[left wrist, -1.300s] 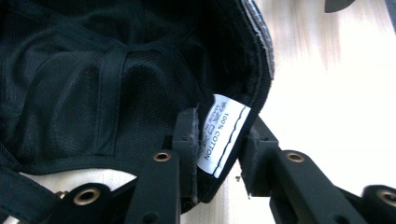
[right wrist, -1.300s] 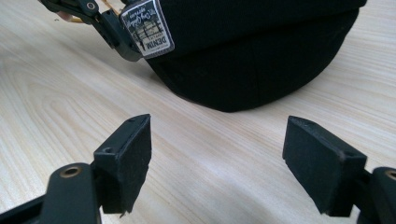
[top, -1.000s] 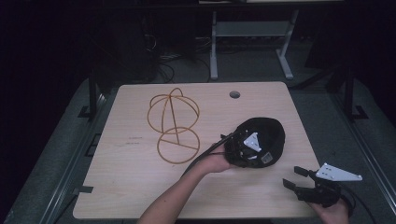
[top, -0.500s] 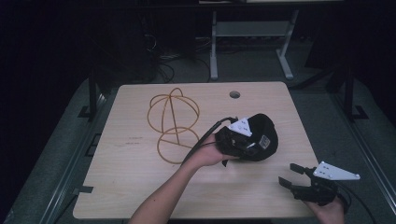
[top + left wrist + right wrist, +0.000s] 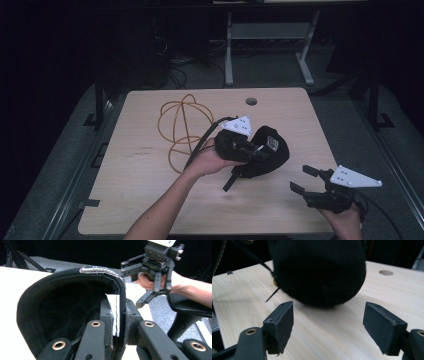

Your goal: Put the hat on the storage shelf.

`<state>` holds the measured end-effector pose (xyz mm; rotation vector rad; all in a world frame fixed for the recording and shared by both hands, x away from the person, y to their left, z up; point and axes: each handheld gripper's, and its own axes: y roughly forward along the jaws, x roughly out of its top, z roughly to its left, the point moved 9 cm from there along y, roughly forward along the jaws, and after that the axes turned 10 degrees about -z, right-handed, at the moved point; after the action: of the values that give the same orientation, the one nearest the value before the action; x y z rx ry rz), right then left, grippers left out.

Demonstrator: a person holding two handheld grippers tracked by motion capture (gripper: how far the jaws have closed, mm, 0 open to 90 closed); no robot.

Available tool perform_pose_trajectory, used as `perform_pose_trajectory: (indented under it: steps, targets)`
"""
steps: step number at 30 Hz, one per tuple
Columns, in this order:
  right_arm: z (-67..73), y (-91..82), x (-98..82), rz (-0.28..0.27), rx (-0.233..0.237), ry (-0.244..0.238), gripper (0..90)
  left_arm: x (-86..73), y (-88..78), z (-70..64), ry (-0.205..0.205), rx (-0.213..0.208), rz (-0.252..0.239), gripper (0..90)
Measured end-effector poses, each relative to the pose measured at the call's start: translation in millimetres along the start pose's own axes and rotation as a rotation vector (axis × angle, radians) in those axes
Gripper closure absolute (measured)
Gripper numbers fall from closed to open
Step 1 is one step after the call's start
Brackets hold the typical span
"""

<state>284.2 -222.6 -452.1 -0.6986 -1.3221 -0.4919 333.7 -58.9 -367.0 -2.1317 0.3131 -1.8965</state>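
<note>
A black cap point(image 5: 272, 156) hangs tilted above the middle of the wooden table point(image 5: 140, 200), its hollow inside toward the left gripper's camera point(image 5: 62, 305). My left gripper point(image 5: 260, 149) is shut on the cap's rim, and both pads pinch the band beside a white label point(image 5: 115, 312). A thin black strap point(image 5: 231, 182) dangles under the cap. My right gripper point(image 5: 303, 179) is at the table's front right, open, with nothing between its pads point(image 5: 284, 322). It points at the cap's rounded crown point(image 5: 319, 270), a short way off.
An orange wire hat stand point(image 5: 182, 127) rests on the table's left half, behind the left hand. A round cable hole point(image 5: 251, 101) is near the far edge. A chair armrest point(image 5: 190, 307) is beyond the table's right side.
The left gripper has lifted the cap off the table and carried it left, tipping it up. The right gripper has moved slightly inward over the table's front edge, still open.
</note>
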Motion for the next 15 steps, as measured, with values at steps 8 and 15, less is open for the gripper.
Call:
perform_pose_trajectory:
  steps: [8, 15]
  targets:
    - [6.7, 22.2, 15.7, -0.031, 0.017, -0.021, 24.4, 10.4, -10.6, -12.5, -0.003, -0.047, -0.042, 80.6]
    - [13.8, 31.4, 16.6, -0.048, 0.041, -0.009, 24.4, 11.5, -7.5, -19.9, 0.005, -0.076, -0.036, 80.6]
